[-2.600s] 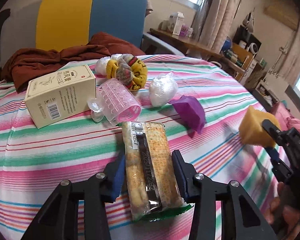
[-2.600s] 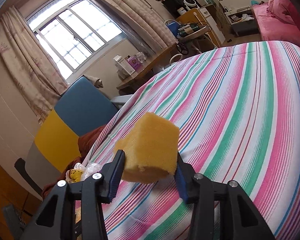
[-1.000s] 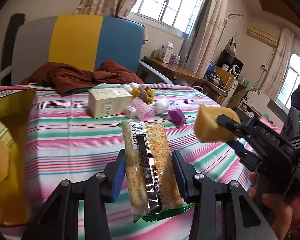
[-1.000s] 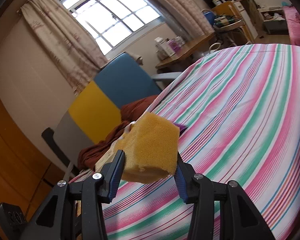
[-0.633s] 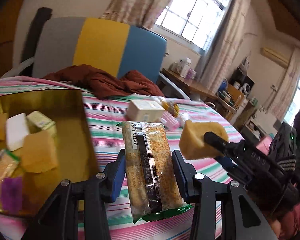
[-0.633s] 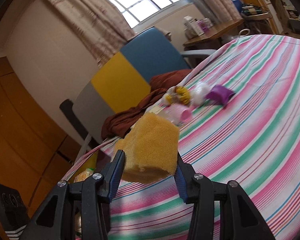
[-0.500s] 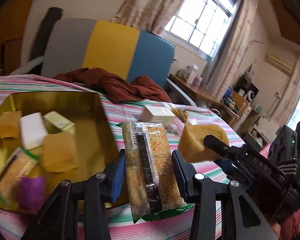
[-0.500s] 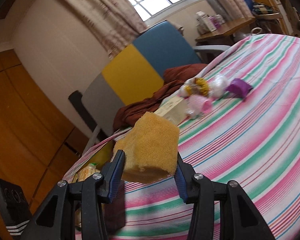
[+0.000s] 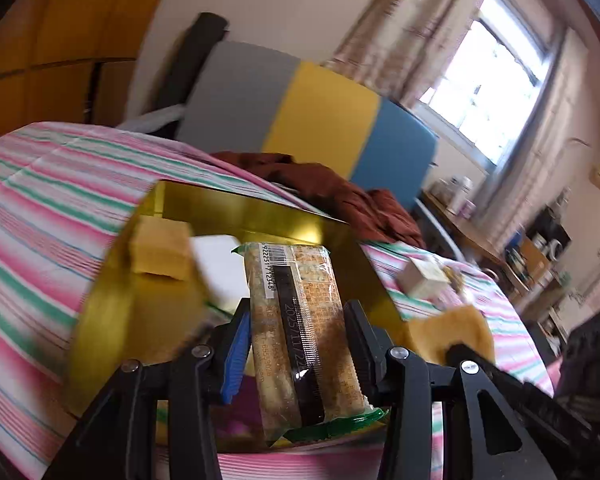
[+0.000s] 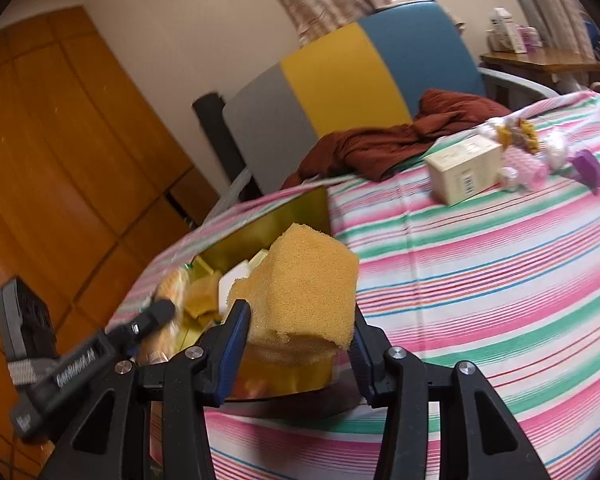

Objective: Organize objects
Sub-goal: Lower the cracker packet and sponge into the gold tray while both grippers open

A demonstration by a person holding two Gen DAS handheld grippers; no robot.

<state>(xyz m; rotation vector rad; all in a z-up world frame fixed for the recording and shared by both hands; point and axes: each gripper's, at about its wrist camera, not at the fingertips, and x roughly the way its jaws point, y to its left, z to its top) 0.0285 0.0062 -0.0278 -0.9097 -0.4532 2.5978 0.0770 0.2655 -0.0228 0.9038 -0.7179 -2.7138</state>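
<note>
Left gripper (image 9: pixel 296 344) clamped on my cracker pack (image 9: pixel 300 320), right gripper (image 10: pixel 298 336) clamped on sponge (image 10: pixel 304 284), both over gold tray (image 9: pixel 228 208).

Both grippers have swung from the cluttered table end to over the gold tray (image 9: pixel 256 216).

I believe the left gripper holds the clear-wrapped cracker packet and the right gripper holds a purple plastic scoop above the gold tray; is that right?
Not quite. In the right wrist view the right gripper is clamped on a yellow sponge block, not a purple scoop. The rest holds: the left gripper grips the clear-wrapped cracker packet, and the gold tray lies below.
</note>
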